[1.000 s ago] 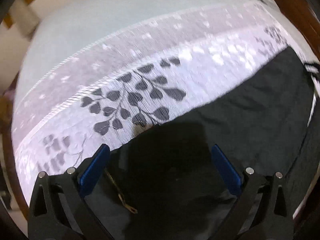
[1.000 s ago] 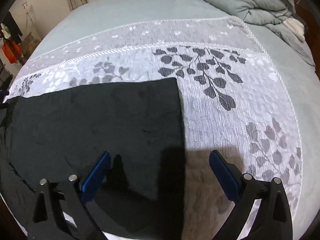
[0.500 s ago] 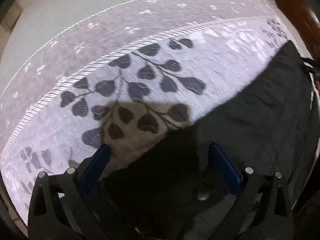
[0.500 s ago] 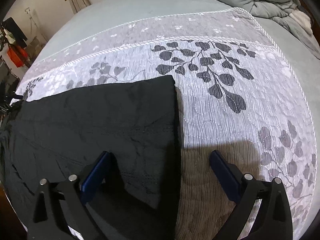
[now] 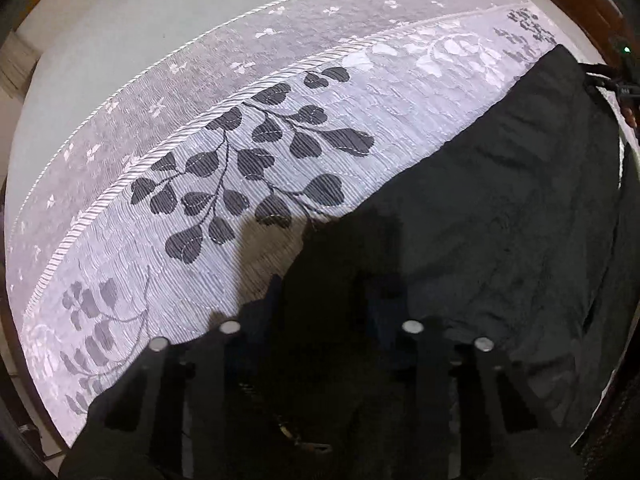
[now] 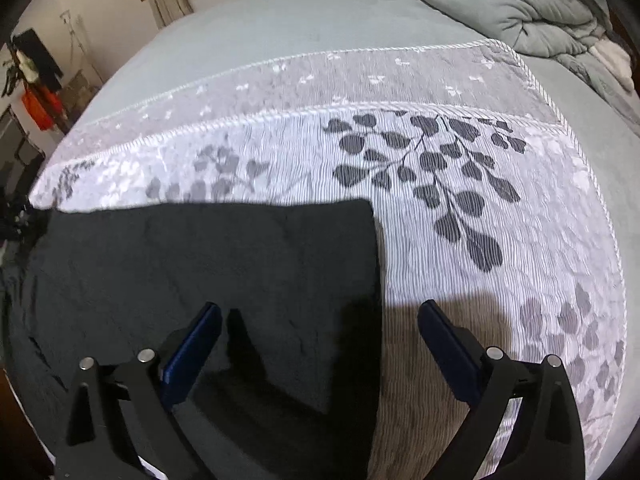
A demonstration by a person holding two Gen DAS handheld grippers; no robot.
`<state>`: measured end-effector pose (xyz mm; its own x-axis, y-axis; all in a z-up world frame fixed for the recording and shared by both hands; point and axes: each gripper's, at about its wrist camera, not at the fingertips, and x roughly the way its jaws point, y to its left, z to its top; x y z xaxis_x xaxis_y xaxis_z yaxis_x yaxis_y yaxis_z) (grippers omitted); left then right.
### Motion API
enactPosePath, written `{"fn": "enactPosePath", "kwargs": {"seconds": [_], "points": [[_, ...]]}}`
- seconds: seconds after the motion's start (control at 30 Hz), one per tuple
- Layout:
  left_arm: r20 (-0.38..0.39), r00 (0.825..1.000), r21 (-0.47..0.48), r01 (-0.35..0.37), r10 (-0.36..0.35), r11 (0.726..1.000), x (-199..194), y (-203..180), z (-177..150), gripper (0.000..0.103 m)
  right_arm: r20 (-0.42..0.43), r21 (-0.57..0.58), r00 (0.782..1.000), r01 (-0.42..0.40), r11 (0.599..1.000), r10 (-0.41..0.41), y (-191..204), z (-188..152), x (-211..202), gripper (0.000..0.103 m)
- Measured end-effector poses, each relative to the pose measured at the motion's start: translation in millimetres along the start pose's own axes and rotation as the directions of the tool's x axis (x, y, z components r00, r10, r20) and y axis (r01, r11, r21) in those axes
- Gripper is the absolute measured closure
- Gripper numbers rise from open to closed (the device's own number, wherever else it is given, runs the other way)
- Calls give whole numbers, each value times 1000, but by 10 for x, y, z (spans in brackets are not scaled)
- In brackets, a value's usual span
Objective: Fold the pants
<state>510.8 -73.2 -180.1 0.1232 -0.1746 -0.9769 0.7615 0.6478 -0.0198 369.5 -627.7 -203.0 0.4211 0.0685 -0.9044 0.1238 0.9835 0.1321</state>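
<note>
I see one pair of black pants [image 6: 208,272]; my left tool [image 5: 320,300] pinches its dark, indistinct corner, right tool [image 6: 320,344] wide.

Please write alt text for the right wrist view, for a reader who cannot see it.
The open right gripper hovers over the edge of black pants lying flat on a leaf-patterned bedspread. A grey duvet is bunched at the far corner of the bed.
</note>
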Motion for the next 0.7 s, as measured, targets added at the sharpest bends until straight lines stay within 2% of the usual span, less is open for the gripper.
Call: {"fn": "enactPosePath", "kwargs": {"seconds": [0.1, 0.23, 0.33, 0.47, 0.5, 0.6, 0.63, 0.7], "points": [[14, 1000, -5, 11, -11, 1000, -67, -25, -125, 74, 1, 27, 1000, -20, 999, 20, -96, 99, 1, 4], [17, 1000, -10, 16, -16, 1000, -102, -20, -162, 75, 6, 74, 1000, -22, 997, 22, -241, 283, 71, 8], [3, 1000, -13, 18, -18, 1000, -5, 0, -19, 75, -18, 91, 999, -48, 995, 50, -283, 368, 176, 15], [-30, 999, -42, 29, -31, 999, 72, 15, 77, 69, -60, 61, 998, -5, 998, 8, -237, 409, 353, 16], [-38, 999, -40, 25, -27, 999, 99, -4, 104, 67, -56, 44, 998, 16, 999, -13, -196, 406, 368, 21], [-51, 999, -18, -18, 17, 1000, 126, -88, 137, 66, -56, -11, 998, -6, 1000, 5, -74, 405, 367, 62], [-45, 998, -11, -32, 32, 999, 112, -112, 131, 68, -47, -30, 999, 11, 999, -12, -16, 403, 340, 71], [-31, 998, -11, -49, 49, 999, 78, -146, 112, 74, -33, -75, 998, 48, 996, -50, 69, 396, 295, 78]]}}
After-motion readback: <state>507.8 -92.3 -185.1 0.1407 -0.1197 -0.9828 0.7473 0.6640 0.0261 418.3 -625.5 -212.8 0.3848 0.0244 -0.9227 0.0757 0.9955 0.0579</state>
